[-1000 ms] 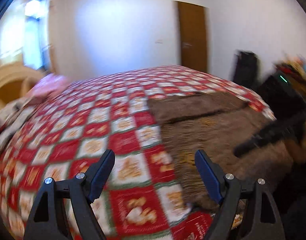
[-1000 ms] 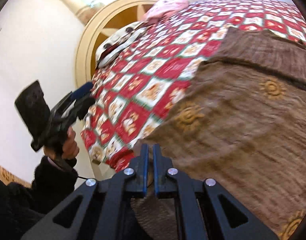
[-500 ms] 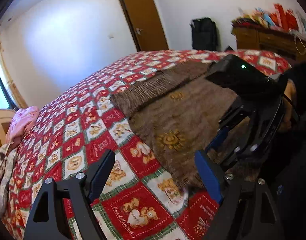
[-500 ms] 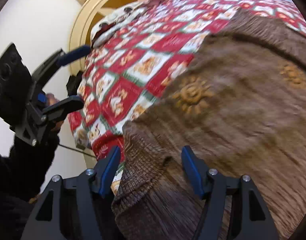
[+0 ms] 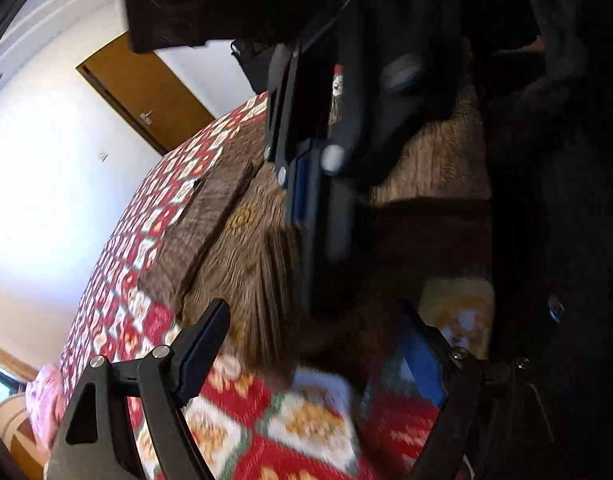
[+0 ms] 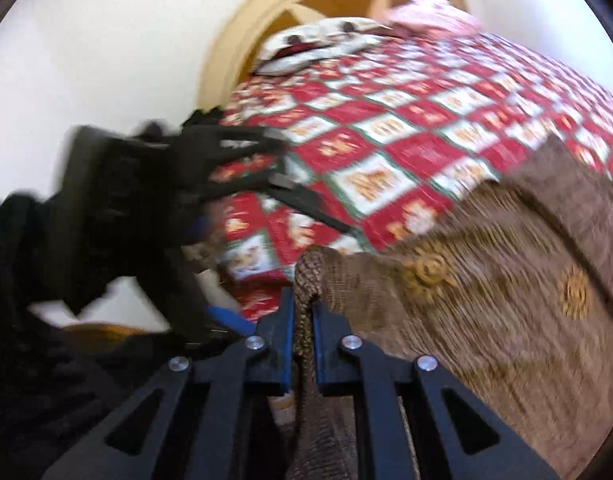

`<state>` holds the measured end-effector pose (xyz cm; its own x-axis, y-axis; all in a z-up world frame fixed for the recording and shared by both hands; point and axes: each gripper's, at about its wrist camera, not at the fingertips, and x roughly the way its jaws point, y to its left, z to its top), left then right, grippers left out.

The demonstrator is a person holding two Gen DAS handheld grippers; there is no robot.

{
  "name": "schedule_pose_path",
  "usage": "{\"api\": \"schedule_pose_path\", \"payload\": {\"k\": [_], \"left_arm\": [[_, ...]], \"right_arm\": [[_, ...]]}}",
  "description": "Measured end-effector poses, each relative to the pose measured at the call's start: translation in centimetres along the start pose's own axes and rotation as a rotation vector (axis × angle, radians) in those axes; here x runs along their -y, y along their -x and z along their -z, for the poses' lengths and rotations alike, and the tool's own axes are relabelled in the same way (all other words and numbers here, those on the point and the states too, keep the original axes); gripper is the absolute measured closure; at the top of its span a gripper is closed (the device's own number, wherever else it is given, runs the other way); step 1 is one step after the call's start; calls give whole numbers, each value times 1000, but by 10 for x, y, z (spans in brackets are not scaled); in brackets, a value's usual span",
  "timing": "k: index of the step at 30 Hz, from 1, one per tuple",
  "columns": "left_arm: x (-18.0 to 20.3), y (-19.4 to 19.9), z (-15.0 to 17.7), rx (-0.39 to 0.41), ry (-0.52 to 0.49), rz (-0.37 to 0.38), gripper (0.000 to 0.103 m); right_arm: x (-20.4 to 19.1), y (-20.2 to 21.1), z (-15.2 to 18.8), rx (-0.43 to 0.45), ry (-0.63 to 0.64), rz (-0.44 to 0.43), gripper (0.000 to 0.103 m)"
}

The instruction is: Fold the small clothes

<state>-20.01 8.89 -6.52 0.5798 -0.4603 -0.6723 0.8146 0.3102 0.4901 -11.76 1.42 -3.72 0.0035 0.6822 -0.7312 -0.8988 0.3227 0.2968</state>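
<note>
Right tongs [image 6: 302, 312] pinch the brown garment's [image 6: 506, 300] ribbed edge; left tongs [image 5: 318, 344] gape just beside it.

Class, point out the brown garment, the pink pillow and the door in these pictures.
brown garment [image 6: 506, 300], right wrist view, on its flat patterned body.
pink pillow [image 6: 430, 14], right wrist view, on its top face.
door [image 5: 146, 92], left wrist view, on its wooden panel.

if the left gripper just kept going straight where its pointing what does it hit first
Most likely the brown garment: its lifted hem hangs right between the open left gripper fingers. The right gripper, shut on that hem, sits just beyond. Depth is blurry, so this is a guess.
</note>
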Motion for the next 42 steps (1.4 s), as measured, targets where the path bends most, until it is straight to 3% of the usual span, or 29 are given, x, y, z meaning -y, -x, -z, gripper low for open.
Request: {"api": "schedule_pose_path", "payload": {"k": [3,4,5,7,10,14,17,21,22,25,26,29,33,42], "left_arm": [[-4,-10,-7,10,10,28,20],[-6,-12,-10,21,32,40,25],[-10,-15,-12,28,69,61,33],[-19,-25,-13,9,173,142,76],[-37,-43,-7,-24,376,220,94],[-54,-52,-6,-6,546,206,96],[-76,-58,-5,4,716,211,97],[-103,-73,4,11,920,210,98],[-104,-78,5,-5,939,203,98],[-105,-96,8,-48,973,209,98],[-111,-104,11,-61,995,208,99],[-123,-120,25,-66,1098,194,99],[-125,-127,36,-66,1164,174,99],[-121,-126,28,-98,1135,107,99]], "right_arm": [[-4,1,-5,-1,20,-31,92],[-1,0,-6,1,15,-36,92],[3,-1,-8,6,9,-33,92],[10,0,-7,23,-20,-36,92],[26,7,-7,65,-92,-61,92],[52,16,-5,113,-195,-16,87],[88,40,-1,207,-355,4,81],[149,116,34,452,-624,29,79],[156,133,44,482,-657,72,76],[159,182,85,533,-738,261,47],[154,198,102,546,-759,312,45],[136,222,133,541,-780,391,45],[106,240,174,506,-778,453,45],[95,201,196,285,-701,492,45]]}}
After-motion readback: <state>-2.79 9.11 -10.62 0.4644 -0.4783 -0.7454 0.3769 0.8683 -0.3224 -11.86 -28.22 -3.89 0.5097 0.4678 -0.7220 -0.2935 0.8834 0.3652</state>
